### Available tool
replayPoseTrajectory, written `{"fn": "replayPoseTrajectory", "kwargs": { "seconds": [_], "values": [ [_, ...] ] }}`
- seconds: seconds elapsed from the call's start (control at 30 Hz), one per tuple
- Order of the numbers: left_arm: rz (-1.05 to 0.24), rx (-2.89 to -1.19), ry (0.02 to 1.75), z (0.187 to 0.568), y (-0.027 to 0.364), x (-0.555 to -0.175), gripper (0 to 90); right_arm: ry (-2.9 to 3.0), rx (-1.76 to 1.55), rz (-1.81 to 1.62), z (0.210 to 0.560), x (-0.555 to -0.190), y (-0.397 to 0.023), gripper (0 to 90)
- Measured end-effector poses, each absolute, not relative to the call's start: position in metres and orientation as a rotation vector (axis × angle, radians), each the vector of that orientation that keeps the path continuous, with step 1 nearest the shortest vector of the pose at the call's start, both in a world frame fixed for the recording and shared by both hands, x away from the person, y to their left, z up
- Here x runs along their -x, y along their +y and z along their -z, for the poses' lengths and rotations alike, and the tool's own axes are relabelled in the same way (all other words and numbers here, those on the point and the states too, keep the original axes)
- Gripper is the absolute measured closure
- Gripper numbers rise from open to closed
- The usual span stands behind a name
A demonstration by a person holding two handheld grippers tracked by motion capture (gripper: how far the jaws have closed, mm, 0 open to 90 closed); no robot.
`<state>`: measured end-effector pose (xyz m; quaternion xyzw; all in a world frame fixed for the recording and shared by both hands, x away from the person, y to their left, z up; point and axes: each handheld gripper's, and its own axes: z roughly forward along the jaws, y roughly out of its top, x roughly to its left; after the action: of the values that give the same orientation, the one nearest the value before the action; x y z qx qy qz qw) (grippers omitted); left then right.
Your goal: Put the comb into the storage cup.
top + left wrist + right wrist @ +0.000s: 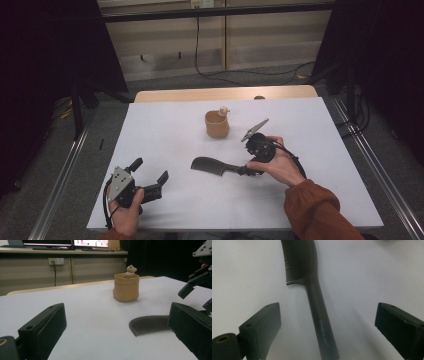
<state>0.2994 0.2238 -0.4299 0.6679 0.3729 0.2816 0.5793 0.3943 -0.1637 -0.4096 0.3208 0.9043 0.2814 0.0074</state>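
I see the white bench [165, 130] cut off at its near edge. My left claw [150, 175] gapes wide over the near-left corner. My right claw [327, 322] stands wide astride the comb's handle, not touching. The black comb [212, 166] lies flat mid-bench, its handle end hidden. The far tan pot [217, 125] holds a blurred figurine.

left hand-held gripper [150, 176]: jaws wide apart, low | right hand-held gripper [248, 171]: jaws spread, angled down
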Motion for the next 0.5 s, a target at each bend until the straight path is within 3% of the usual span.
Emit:
{"fn": "replayPoseTrajectory", "kwargs": {
  "seconds": [0.33,0.5],
  "values": [
    [-0.658,-1.557,0.875,0.430,0.224,-0.300,2.0,2.933,-0.889,-0.800,0.416,-0.409,-0.142,13.7],
    [-0.656,-1.563,0.871,0.430,0.224,-0.300,2.0,2.979,-0.856,-0.759,0.418,-0.413,-0.137,21.7]
  ]
}}
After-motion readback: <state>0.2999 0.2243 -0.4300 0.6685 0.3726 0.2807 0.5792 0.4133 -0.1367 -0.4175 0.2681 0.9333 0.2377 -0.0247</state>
